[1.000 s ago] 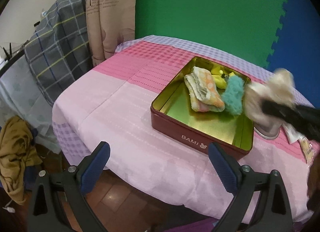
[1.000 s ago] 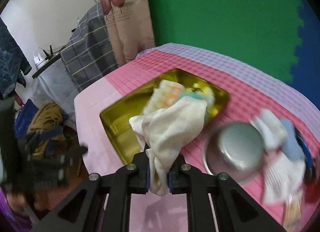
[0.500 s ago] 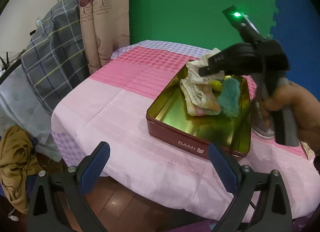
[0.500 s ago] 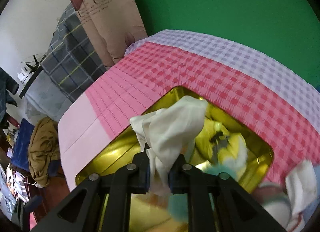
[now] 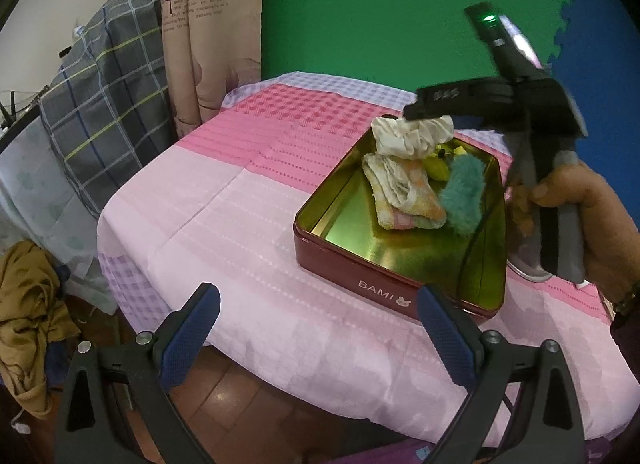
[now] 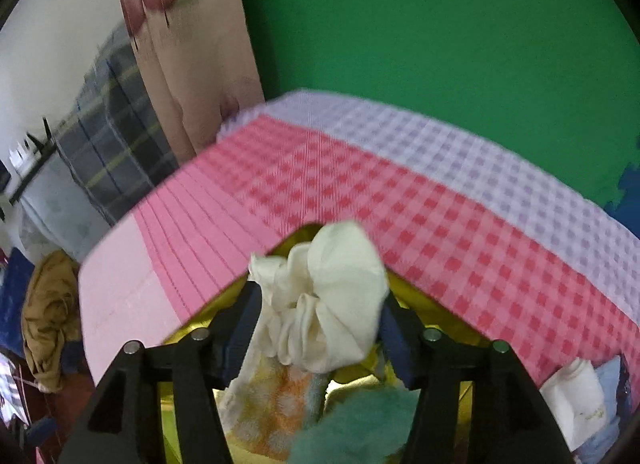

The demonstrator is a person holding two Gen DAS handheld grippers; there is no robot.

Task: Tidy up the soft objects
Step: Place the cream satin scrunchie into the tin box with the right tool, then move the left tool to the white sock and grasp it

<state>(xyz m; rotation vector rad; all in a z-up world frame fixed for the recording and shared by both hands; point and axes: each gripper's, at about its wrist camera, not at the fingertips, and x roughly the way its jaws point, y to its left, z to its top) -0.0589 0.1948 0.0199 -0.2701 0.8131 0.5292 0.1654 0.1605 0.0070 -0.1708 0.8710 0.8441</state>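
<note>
Left wrist view shows the right gripper (image 5: 430, 113) over the far end of the red BAMI tin (image 5: 396, 292), w/ the cream cloth (image 5: 412, 135) bunched right under its tip, sitting on top of the folded pastel towel (image 5: 404, 193) and beside the teal fuzzy piece (image 5: 464, 193). Right wrist view: its jaws have just been opening, and the cloth (image 6: 328, 304) sits between the pads, which now stand apart from it on both sides, so not pinched anymore as far as I can tell, though the blue pad edges are v. close to the fabric. Left gripper (image 5: 318, 328) hangs wide open near the table's front edge, nothing between its fingers. Risks, imo: the cloth is perched high at the far corner of the tin, partly over the rim, so it could slump out onto the pink checked tablecloth (image 5: 248, 191); a fold could also snag on a pad when the gripper pulls back and get dragged out. Hard to see: a yellow item (image 5: 438, 167) under the cloth is mostly covered, can't tell what it is. A metal object behind the person's right hand (image 5: 580, 223) is mostly blocked. Right wrist view is blurry, and a white bottle-like thing (image 6: 572, 396) at its edge is cut off.
</note>
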